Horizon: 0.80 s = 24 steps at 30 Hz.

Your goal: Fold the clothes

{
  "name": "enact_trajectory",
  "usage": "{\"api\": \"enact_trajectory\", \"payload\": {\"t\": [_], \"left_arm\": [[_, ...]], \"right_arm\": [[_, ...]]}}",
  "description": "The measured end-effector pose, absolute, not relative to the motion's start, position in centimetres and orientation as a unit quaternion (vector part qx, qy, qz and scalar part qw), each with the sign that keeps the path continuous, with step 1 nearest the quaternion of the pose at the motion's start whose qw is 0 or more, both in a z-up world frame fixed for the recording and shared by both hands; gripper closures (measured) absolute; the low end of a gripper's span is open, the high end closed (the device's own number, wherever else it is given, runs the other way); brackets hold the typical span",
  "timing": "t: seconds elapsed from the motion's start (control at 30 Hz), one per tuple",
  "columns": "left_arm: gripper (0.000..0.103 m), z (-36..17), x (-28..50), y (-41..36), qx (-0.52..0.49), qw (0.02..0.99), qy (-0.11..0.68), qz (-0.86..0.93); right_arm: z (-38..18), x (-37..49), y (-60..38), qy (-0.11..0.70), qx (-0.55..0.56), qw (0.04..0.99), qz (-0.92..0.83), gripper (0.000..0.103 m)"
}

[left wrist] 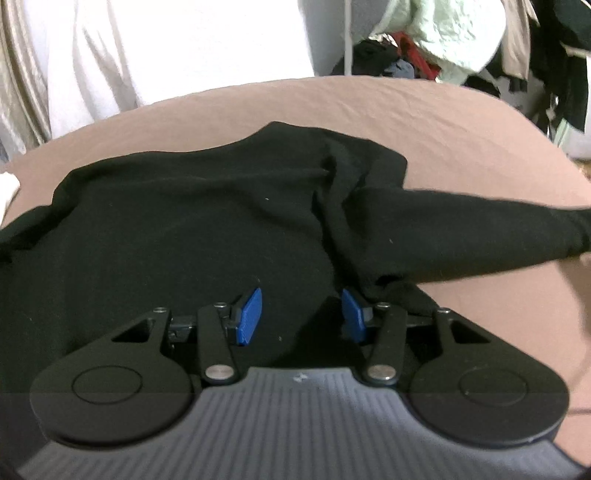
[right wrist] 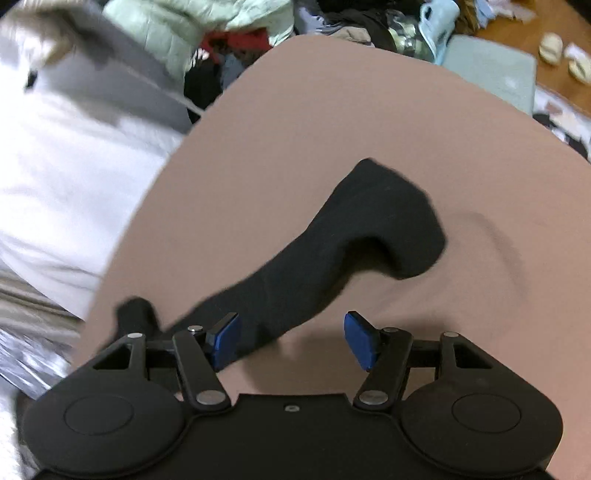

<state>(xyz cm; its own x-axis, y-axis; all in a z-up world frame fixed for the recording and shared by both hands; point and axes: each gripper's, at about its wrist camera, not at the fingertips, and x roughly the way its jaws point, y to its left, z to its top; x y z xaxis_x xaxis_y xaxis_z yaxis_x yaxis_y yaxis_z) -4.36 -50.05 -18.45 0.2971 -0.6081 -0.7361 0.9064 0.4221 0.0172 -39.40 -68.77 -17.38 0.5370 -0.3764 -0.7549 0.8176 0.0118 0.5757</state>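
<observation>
Lying spread across the taupe-brown cloth-covered surface (left wrist: 461, 122): black long-sleeved knit top (left wrist: 184, 221), body mostly flat, one black sleeve (right wrist: 369, 229) trailing sideways, unfolded. Hovering released, blue pads apart, gripping nothing: left gripper (left wrist: 301, 314) over the body; right gripper (right wrist: 291, 339) above the sleeve; folding barely starting, sleeves and body remaining.

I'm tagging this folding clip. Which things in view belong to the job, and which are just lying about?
Job:
black long-sleeved cloth garment
its black sleeve
brown bed sheet

Lying about:
heap of mixed clothes
pale green puffy jacket
white bedding
</observation>
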Motion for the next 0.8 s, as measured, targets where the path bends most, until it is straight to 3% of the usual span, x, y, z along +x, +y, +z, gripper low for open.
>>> {"api": "enact_trajectory", "payload": {"t": [0.1,0.13,0.17,0.37,0.43,0.53,0.63,0.8], "left_arm": [[0.055,-18.2,-3.6,-50.1,0.207,0.779,0.339,-0.486],[0.055,-18.1,-3.5,-50.2,0.203,0.778,0.340,-0.487],[0.055,-17.9,-3.4,-50.3,0.200,0.778,0.341,-0.489],[0.055,-16.6,-3.9,-51.0,0.187,0.774,0.312,-0.518],[0.054,-16.4,-4.3,-51.8,0.195,0.764,0.299,-0.538],[0.054,-16.9,-5.2,-53.5,0.218,0.735,0.307,-0.564],[0.054,-17.9,-6.2,-54.9,0.234,0.712,0.321,-0.579],[0.054,-17.5,-7.7,-55.9,0.233,0.707,0.301,-0.596]], "right_arm": [[-17.9,-37.8,-70.0,0.203,0.517,0.679,-0.481,0.036],[-18.2,-37.2,-70.7,0.208,0.500,0.678,-0.497,0.059],[-17.7,-36.5,-71.2,0.211,0.464,0.691,-0.513,0.094],[-10.6,-36.2,-70.8,0.117,0.227,0.740,-0.622,0.097],[-10.8,-37.7,-71.7,0.078,0.237,0.753,-0.609,0.098],[-13.1,-39.0,-74.1,0.085,0.267,0.741,-0.610,0.097],[-15.9,-39.1,-75.9,0.130,0.297,0.711,-0.624,0.088],[-17.8,-40.2,-76.9,0.176,0.311,0.633,-0.687,0.086]]}}
